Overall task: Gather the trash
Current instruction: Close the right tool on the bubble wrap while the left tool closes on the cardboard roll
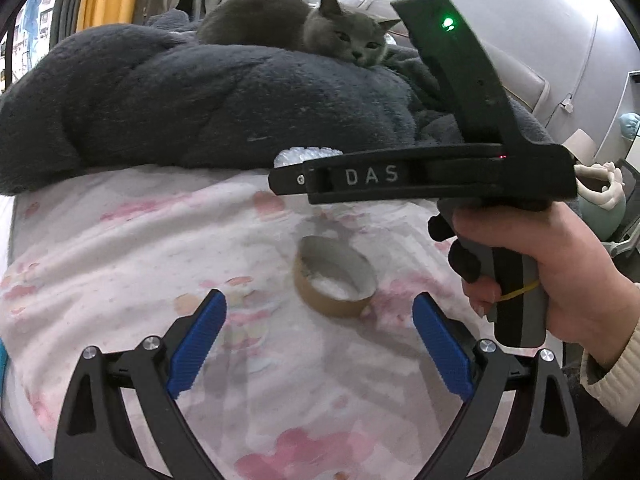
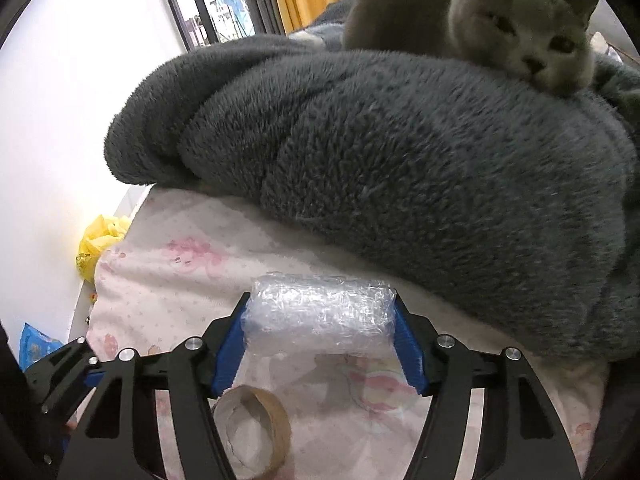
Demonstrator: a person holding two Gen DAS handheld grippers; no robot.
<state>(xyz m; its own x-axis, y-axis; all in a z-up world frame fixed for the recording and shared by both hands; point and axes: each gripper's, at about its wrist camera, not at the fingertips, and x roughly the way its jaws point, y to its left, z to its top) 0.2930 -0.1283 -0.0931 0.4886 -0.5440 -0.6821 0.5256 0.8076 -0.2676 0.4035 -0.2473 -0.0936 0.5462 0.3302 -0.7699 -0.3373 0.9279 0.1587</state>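
A crumpled roll of clear bubble wrap (image 2: pixel 320 316) lies on the pink floral bedsheet (image 2: pixel 168 272), against the foot of a grey fleece blanket. My right gripper (image 2: pixel 320 298) is shut on it, one blue pad pressed on each end. In the left wrist view a hand (image 1: pixel 560 272) holds that gripper from the right, and a bit of the bubble wrap (image 1: pixel 304 157) shows past its front end. An empty brown cardboard tape ring (image 1: pixel 336 280) lies flat on the sheet. My left gripper (image 1: pixel 320 302) hangs open just before it, with nothing between its pads.
A heaped grey fleece blanket (image 2: pixel 400 152) fills the bed behind the trash, and a grey cat (image 2: pixel 520 28) lies on top of it. A yellow plastic bag (image 2: pixel 98 244) sits off the bed's left edge by the white wall. A blue packet (image 2: pixel 36 344) lies lower left.
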